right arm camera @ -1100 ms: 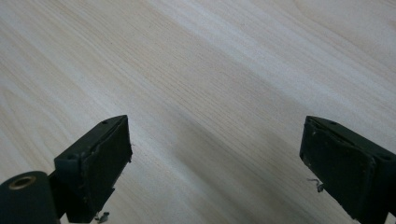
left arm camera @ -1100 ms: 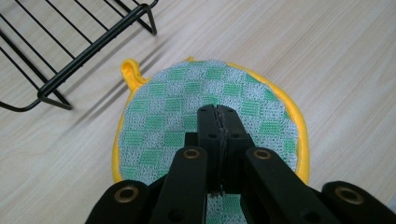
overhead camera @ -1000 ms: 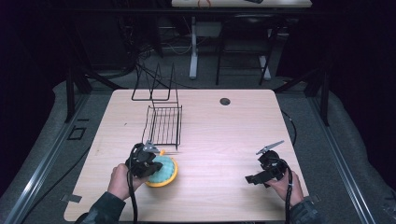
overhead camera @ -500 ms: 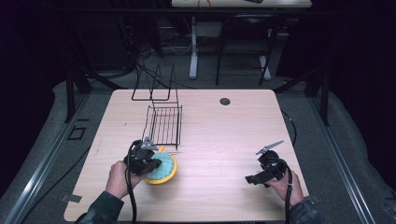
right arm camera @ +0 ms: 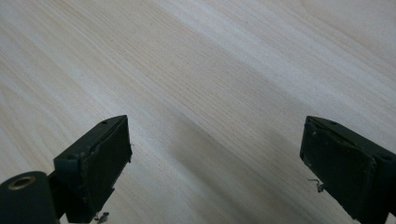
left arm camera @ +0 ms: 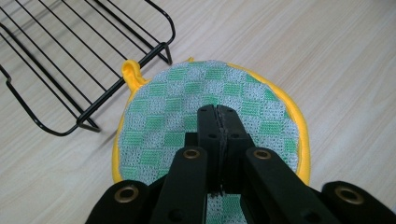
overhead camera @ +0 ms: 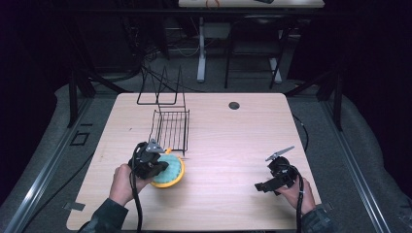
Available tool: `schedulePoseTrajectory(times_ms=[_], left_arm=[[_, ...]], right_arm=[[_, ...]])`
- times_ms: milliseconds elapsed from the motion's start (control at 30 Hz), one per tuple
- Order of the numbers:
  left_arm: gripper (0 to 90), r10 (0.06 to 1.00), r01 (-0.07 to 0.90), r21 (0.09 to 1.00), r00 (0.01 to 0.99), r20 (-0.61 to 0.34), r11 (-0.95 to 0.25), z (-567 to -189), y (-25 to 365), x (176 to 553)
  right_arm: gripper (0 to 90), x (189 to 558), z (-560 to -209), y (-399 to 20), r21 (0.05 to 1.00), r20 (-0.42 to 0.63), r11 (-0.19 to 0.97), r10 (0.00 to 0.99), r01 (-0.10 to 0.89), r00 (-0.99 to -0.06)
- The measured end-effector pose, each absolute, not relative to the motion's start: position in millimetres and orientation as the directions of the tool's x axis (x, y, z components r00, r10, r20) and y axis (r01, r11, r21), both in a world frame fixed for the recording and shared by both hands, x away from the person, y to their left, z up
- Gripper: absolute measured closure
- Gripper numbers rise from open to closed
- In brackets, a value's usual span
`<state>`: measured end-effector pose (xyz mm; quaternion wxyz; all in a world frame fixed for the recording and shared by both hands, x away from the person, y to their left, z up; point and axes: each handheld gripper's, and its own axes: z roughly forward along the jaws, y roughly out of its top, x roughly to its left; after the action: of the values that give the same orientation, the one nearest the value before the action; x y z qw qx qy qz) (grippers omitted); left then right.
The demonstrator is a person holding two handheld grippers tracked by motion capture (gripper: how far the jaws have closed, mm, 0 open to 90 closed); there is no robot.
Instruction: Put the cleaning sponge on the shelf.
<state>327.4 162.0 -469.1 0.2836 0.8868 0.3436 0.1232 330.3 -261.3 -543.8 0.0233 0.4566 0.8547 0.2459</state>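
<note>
The round green-checked woven cloth potholder with yellow fabric trim point(left arm camera: 205, 107) looks coarse and matt; the black wire metal rack point(left arm camera: 70, 56) is smooth, slightly glossy; the pale wood-grain table point(right arm camera: 224, 70) is smooth, satin.

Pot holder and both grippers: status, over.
Left gripper shut, over the pot holder. Right gripper open above bare table. Pot holder flat, its yellow loop by the wire rack. Nothing in the way.

The left gripper point(left arm camera: 218, 112) is sitting low in the left hand point(overhead camera: 122, 180) with jaws pressed together, while the right gripper point(right arm camera: 217, 163), seemingly hovering, is gaping wide.
</note>
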Motion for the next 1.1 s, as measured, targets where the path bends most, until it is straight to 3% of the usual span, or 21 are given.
schedulePoseTrajectory(times_ms=[1100], left_arm=[[89.9,0.691,0.502,0.641,0.72,0.062,-0.581,-449,168,343]], right_arm=[[5.1,331,-545,-260,0.433,0.174,0.468,0.795,0.771,-0.58]])
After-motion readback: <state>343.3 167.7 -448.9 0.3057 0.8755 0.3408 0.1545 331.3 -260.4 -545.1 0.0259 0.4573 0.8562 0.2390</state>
